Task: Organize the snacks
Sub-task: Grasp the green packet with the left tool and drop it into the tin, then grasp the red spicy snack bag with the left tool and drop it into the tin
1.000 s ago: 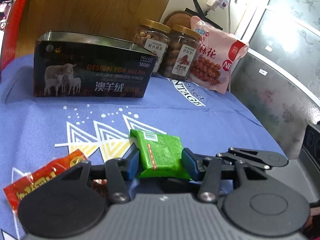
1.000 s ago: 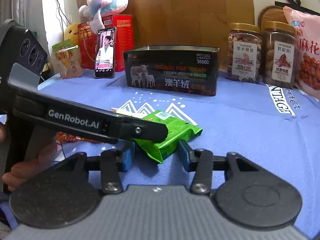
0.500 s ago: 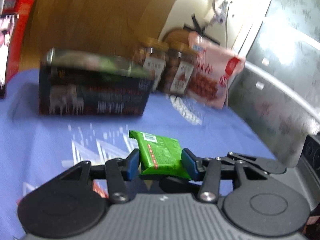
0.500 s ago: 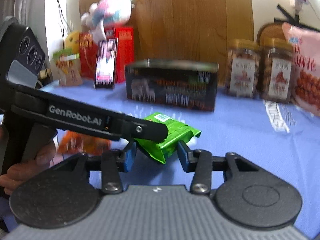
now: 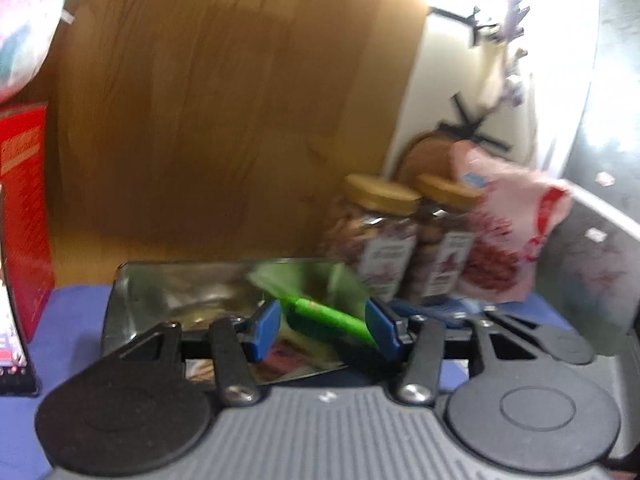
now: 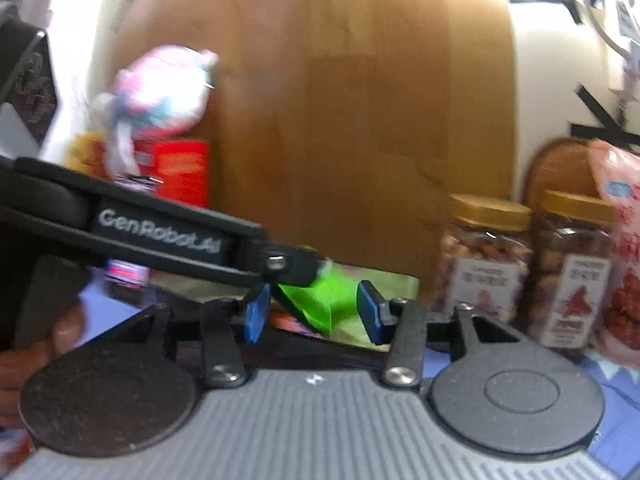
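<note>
Lifted off the bench since a second ago, the green snack packet (image 5: 328, 316) now hangs over the open tin (image 5: 224, 292), gripped in the left gripper (image 5: 326, 330) jaws, release pending; right gripper (image 6: 310, 316) jaws gape empty; jars (image 5: 380, 240) stand beyond.

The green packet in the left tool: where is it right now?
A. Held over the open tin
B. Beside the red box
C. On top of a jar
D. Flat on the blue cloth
A: the green packet sits between the left tool's blue fingers, above the tin's shiny open inside.
</note>
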